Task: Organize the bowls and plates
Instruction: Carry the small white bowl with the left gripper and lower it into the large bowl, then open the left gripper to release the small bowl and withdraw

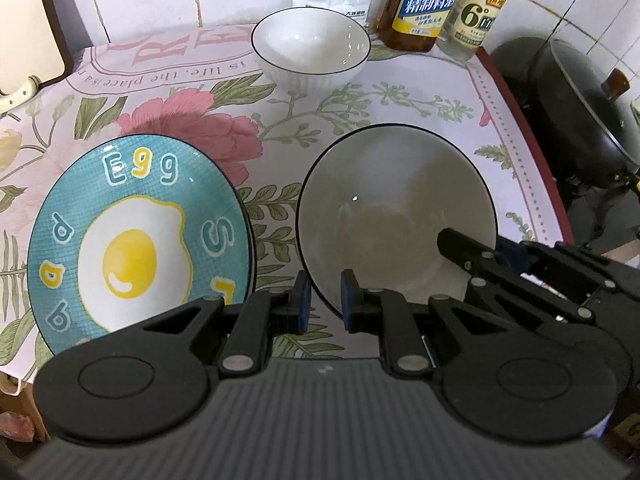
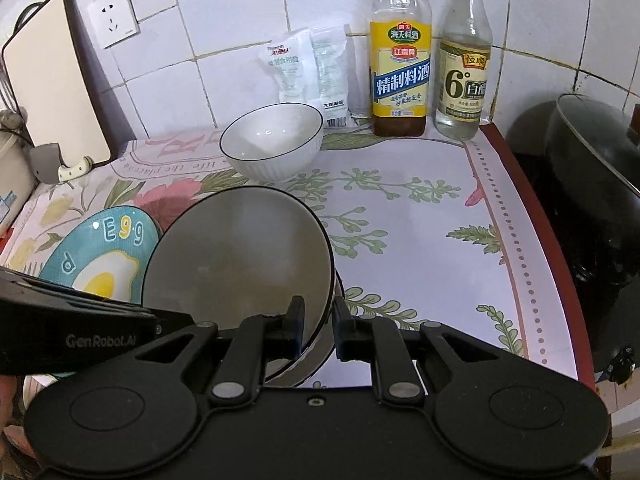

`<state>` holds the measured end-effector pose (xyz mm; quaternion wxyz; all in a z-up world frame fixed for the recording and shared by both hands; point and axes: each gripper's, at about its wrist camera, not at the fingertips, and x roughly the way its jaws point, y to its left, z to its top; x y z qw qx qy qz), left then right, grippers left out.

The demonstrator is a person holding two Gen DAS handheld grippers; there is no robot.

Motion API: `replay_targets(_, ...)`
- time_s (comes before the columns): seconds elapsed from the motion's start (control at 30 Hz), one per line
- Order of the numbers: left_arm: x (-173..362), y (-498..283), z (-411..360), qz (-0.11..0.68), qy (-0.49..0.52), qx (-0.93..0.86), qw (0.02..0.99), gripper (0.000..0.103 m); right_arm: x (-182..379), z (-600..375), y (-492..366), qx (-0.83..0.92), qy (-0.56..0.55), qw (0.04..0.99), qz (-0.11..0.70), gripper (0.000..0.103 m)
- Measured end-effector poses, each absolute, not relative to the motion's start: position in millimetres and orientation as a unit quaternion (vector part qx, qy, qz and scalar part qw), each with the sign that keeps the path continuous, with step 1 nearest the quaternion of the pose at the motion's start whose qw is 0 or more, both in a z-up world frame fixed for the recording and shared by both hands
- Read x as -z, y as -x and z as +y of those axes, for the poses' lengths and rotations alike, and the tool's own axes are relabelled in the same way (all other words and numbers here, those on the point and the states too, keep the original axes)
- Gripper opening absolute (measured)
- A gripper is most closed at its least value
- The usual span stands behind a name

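Note:
A large white bowl with a dark rim [image 1: 396, 208] [image 2: 240, 248] is tilted above the flowered tablecloth [image 2: 420, 240]. My left gripper [image 1: 325, 300] is shut on its near-left rim. My right gripper [image 2: 319, 320] is shut on the opposite rim and shows at the right in the left wrist view [image 1: 480, 250]. The left gripper's black body [image 2: 80, 328] crosses the lower left of the right wrist view. Left of the bowl lies a teal plate with a fried-egg picture [image 1: 136, 240] [image 2: 104, 256]. A smaller white bowl [image 1: 310, 48] [image 2: 272, 140] stands upright at the back.
Two bottles [image 2: 400, 72] [image 2: 464, 68] and white bags [image 2: 312, 68] line the tiled back wall. A cutting board [image 2: 56, 80] leans at the back left. A black wok with a lid [image 2: 592, 184] sits beyond the table's right edge [image 2: 536, 216].

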<state>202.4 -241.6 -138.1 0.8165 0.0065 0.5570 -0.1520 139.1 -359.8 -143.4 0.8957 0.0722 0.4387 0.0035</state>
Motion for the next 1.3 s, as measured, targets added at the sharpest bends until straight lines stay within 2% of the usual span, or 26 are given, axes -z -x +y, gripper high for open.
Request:
replay_targets(0.4, 140.8, -202.4, -239.1, 0.557, 0.004, 0.153, 0.816, 0.016, 147.6, -352.1, -136.2, 0.012, -0.019, 0.906, 0.422, 0.019)
replay_targets(0.63, 134.9, -201.4, -230.7, 0.549, 0.014, 0.151, 0.822, 0.017, 147.2, -363.3, -130.2, 0.005, -0.071, 0.910, 0.409, 0.020)
replay_targets(0.9, 113.9, -197.6, -203.2, 0.515, 0.060, 0.189, 0.834, 0.019, 127.1, -388.1, -96.9, -0.034, -0.138, 0.934, 0.327, 0.025)
replay_targets(1.13, 92.2, -202.5, -174.6, 0.462, 0.106, 0.219, 0.853, 0.021, 99.4, -413.9, -96.1, -0.067, -0.148, 0.947, 0.278, 0.027)
replay_targets(1.23, 86.6, -210.7, -165.3, 0.436, 0.125, 0.225, 0.862, 0.023, 94.5, -424.2, -109.6, -0.089, -0.163, 0.944, 0.272, 0.033)
replay_targets(1.3, 85.8, -218.2, -161.9, 0.425, 0.131, 0.223, 0.868, 0.024, 94.7, -431.3, -120.0, -0.096, -0.195, 0.938, 0.270, 0.047)
